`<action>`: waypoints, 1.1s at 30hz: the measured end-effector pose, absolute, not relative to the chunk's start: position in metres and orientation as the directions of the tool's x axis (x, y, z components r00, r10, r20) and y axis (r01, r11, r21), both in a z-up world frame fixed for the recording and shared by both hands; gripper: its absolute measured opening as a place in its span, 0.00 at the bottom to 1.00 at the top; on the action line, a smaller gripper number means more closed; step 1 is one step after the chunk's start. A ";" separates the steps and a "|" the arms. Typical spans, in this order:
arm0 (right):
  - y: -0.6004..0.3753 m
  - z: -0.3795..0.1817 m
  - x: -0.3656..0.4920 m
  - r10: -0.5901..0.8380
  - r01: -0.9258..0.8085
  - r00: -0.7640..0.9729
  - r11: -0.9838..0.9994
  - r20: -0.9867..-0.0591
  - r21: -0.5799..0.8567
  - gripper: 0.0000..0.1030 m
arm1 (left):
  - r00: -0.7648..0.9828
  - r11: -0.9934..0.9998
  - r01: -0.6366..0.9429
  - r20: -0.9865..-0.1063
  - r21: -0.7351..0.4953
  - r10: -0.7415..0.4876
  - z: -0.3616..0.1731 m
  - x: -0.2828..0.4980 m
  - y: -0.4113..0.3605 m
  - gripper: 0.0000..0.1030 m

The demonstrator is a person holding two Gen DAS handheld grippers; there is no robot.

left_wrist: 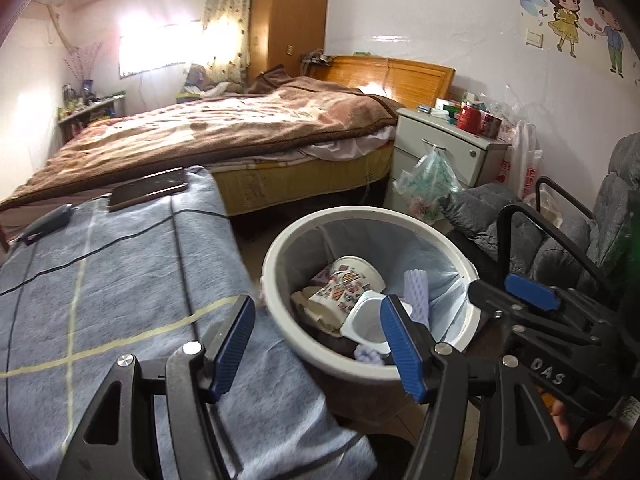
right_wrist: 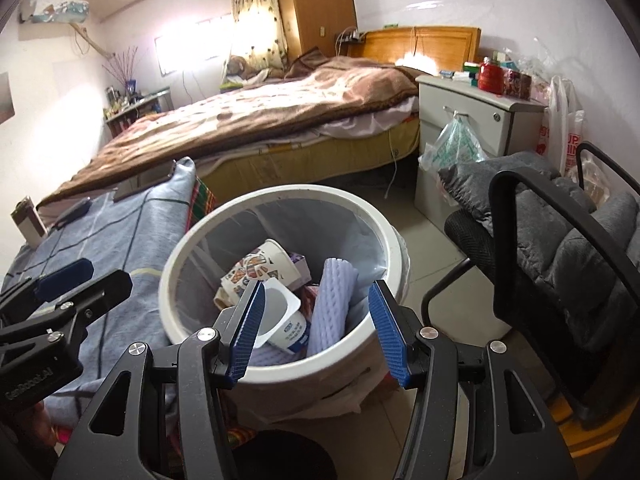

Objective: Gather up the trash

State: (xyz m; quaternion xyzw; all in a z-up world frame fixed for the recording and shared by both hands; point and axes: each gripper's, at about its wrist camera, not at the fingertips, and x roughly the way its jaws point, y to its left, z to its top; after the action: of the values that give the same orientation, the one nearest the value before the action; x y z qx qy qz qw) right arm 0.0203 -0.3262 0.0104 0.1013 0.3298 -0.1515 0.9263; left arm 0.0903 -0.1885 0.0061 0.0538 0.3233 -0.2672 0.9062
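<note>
A white round trash bin with a clear liner stands on the floor beside the cloth-covered table. In it lie a patterned paper cup, a white yogurt tub and a lilac foam net sleeve. My left gripper is open and empty, over the bin's near left rim. My right gripper is open and empty, above the bin's near side. The right gripper also shows in the left wrist view, and the left gripper in the right wrist view.
A table under a blue-grey checked cloth holds a phone, a small dark device and a cable. A bed, a white nightstand with a hanging plastic bag, and a black chair with grey cushions surround the bin.
</note>
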 end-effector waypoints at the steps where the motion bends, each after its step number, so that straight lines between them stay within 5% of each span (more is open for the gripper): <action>1: -0.324 0.012 0.017 -0.216 0.347 0.743 0.934 -0.634 0.088 0.54 | 0.657 0.857 0.510 -0.612 -0.070 -0.441 0.006 0.086 -0.185 0.65; 15: -0.290 0.016 -0.013 -0.272 0.356 0.798 0.933 -0.538 0.055 0.54 | 0.719 0.893 0.448 -0.580 -0.037 -0.384 0.002 0.052 -0.155 0.66; 33: -0.276 0.014 -0.027 -0.286 0.363 0.803 0.931 -0.523 0.047 0.54 | 0.748 0.909 0.415 -0.551 -0.047 -0.370 0.003 0.036 -0.144 0.66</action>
State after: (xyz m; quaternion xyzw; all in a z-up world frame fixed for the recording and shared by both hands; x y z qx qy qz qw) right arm -0.0272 -0.2759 0.0140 0.0726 0.2631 -0.1714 0.9466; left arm 0.0357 -0.1436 0.0032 0.0391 0.2861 -0.2100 0.9341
